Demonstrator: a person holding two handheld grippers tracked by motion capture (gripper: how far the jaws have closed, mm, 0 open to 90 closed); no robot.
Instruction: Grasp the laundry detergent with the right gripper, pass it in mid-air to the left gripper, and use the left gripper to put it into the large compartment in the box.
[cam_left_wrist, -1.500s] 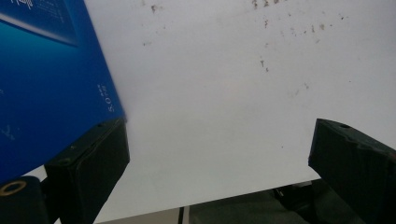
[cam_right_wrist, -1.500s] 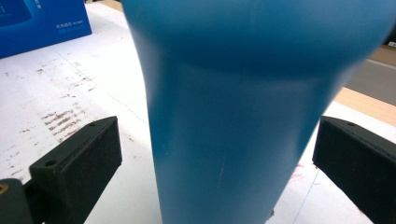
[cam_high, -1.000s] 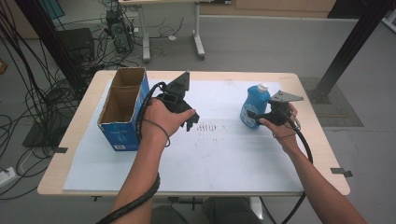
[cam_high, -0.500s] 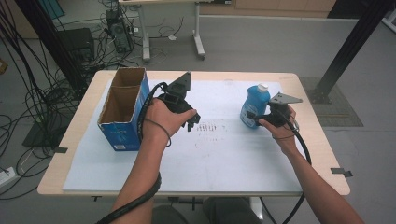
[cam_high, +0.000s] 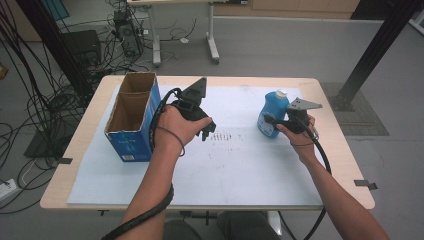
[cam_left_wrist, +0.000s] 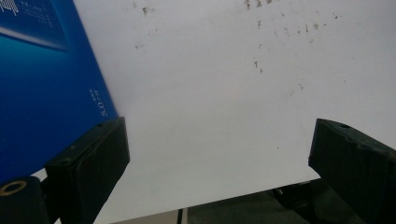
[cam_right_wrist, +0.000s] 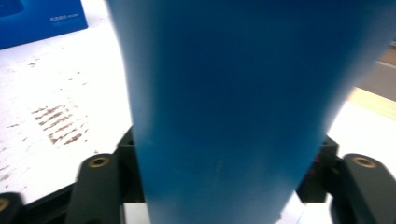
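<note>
the blue plastic bottle with a white cap (cam_high: 273, 114) stands upright near the right edge of the desk (cam_high: 240, 170), its long axis vertical, and sits directly between the jaws of the right gripper (cam_high: 270, 121), which reaches it level from the right side. those jaws have just been closing, and in the right gripper view they press against both flanks of the bottle body (cam_right_wrist: 224, 107), so the grip looks made. the left gripper (cam_high: 206, 131) is well apart from the bottle, just beside the open-topped blue cardboard box (cam_high: 131, 116) at the left of the desk; its jaws stand wide with nothing between them. the white sheet (cam_high: 225, 165) between bottle and box is bare apart from faint brown marks (cam_high: 227, 136), giving open room for a lift and a carry leftward. the right hand is clearly the nearer one; the bottle's tall stance suggests a straight upward lift first.
</note>
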